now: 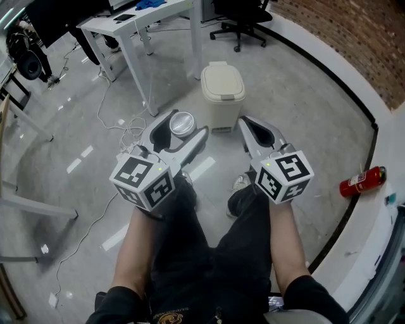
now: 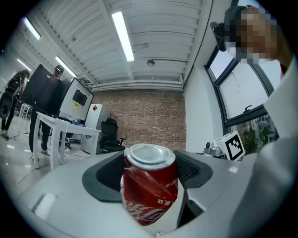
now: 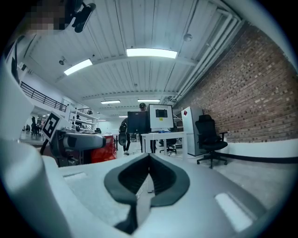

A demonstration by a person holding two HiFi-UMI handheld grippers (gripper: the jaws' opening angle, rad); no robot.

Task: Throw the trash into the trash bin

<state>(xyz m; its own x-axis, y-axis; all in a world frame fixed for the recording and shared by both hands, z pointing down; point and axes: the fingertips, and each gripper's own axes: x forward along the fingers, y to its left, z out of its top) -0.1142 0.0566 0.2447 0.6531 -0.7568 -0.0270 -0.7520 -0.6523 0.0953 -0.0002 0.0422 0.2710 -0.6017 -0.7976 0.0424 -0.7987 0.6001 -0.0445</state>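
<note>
A dented red cola can (image 2: 150,190) with a silver top stands upright between the jaws of my left gripper (image 2: 150,160), which is shut on it. In the head view the can (image 1: 181,123) sits in the left gripper (image 1: 185,127), held level in front of the person's legs. A beige trash bin (image 1: 223,88) with its lid down stands on the floor just beyond both grippers. My right gripper (image 1: 243,122) is beside the left one, pointing towards the bin. Its jaws meet at the tip with nothing between them (image 3: 149,158).
A white desk (image 1: 136,19) stands at the far left and a black office chair (image 1: 243,19) behind the bin. Cables (image 1: 111,126) trail over the floor at the left. A red fire extinguisher (image 1: 362,181) lies at the right by the curved low wall (image 1: 373,120).
</note>
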